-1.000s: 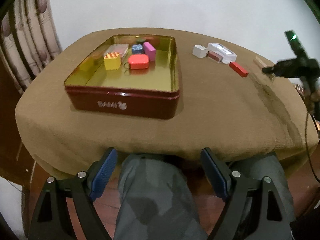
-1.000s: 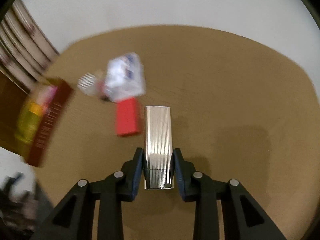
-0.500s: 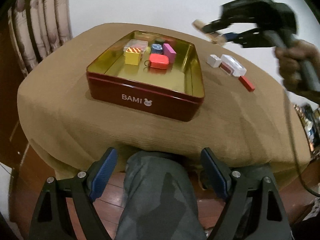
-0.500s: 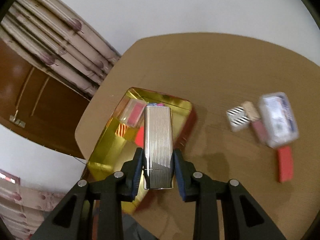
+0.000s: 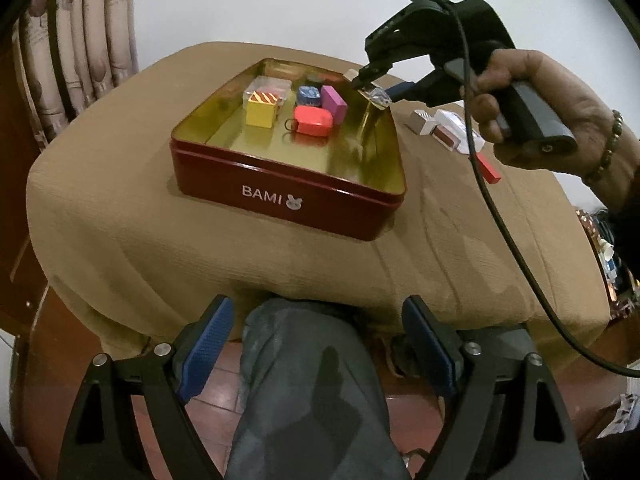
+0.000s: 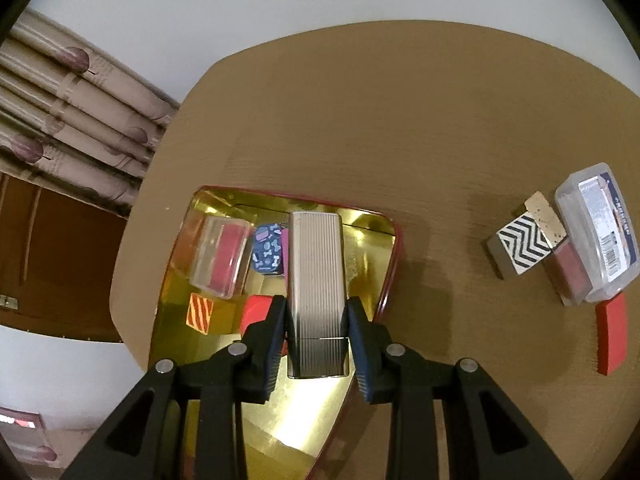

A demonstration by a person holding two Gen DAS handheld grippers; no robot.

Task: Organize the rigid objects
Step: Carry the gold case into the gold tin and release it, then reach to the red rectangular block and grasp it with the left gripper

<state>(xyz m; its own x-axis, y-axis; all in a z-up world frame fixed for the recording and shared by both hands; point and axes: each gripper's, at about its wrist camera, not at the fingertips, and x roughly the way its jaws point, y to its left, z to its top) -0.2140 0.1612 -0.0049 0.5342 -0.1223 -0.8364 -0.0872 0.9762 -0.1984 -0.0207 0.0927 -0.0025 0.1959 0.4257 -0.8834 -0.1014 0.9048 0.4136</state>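
Note:
My right gripper is shut on a ribbed silver box and holds it above the right side of the red BAMI tin; the gripper also shows in the left wrist view. The tin's gold inside holds a yellow striped cube, a coral case, a pink block, a blue patterned piece and a clear box. My left gripper is open and empty, below the table's front edge over the person's knee.
On the brown cloth right of the tin lie a zigzag-patterned block, a clear plastic case, a dark red piece and a flat red bar. Curtains hang at the left. A cable trails from the right gripper.
My right gripper carried the silver box from the table's right side over to the tin and lowered it toward the tin's right half. The left gripper stayed open near the table's edge.

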